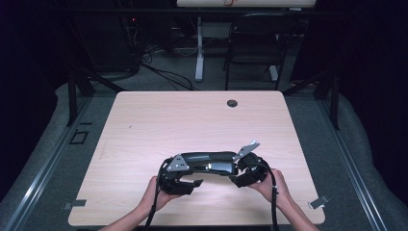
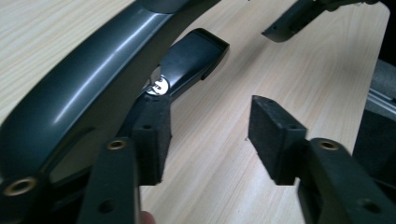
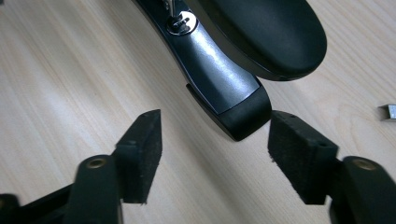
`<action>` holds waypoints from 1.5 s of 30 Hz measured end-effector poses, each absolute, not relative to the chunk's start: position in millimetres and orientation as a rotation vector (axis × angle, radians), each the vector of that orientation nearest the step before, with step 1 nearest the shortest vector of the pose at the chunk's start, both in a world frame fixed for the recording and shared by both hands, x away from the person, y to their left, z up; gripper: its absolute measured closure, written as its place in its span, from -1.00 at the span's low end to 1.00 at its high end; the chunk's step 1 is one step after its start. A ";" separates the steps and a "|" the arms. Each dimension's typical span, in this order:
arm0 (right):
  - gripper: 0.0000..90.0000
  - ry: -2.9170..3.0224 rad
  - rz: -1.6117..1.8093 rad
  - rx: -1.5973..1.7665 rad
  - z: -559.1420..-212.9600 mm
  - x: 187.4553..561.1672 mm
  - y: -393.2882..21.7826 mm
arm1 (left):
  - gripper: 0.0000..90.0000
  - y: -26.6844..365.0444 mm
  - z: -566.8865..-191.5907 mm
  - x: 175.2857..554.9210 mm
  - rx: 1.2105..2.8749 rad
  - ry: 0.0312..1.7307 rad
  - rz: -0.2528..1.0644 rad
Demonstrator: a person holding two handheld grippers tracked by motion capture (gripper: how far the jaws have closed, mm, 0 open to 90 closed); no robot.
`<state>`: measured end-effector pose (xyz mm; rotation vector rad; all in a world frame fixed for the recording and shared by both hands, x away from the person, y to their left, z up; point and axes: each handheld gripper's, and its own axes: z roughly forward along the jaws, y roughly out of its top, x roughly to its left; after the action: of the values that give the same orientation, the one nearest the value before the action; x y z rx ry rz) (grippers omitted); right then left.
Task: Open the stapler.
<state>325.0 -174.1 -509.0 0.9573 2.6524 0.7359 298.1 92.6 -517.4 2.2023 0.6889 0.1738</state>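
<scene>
We see dark curved handle piece [image 1: 211, 162] flat on table [image 1: 144, 125], near front edge, between both grippers. Left gripper [image 2: 208, 135] released, one pad [image 2: 152, 135] against handle's end arm, nothing clamped. Right gripper [image 3: 215, 156] released, handle's black tip [image 3: 245, 119] just beside one pad, ungripped.

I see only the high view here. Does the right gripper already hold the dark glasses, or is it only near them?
Observer: Only near. The right gripper is open, and the black tip of one temple arm of the dark glasses lies between its pads.
Operator: And the left gripper?
Observer: The left gripper is open too; bare table shows between its pads.
Operator: Where is the other temple arm?
Observer: The other temple arm lies beside the frame, its hinge screw just above one pad.
</scene>
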 end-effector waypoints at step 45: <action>0.98 2.516 0.726 0.892 -544.3 332.1 -145.0 | 1.00 43.5 -543.8 313.6 2.092 0.770 0.338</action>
<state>332.1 -145.0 -544.3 0.8919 2.5158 0.7260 313.6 43.5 -543.8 2.0921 0.7702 0.3377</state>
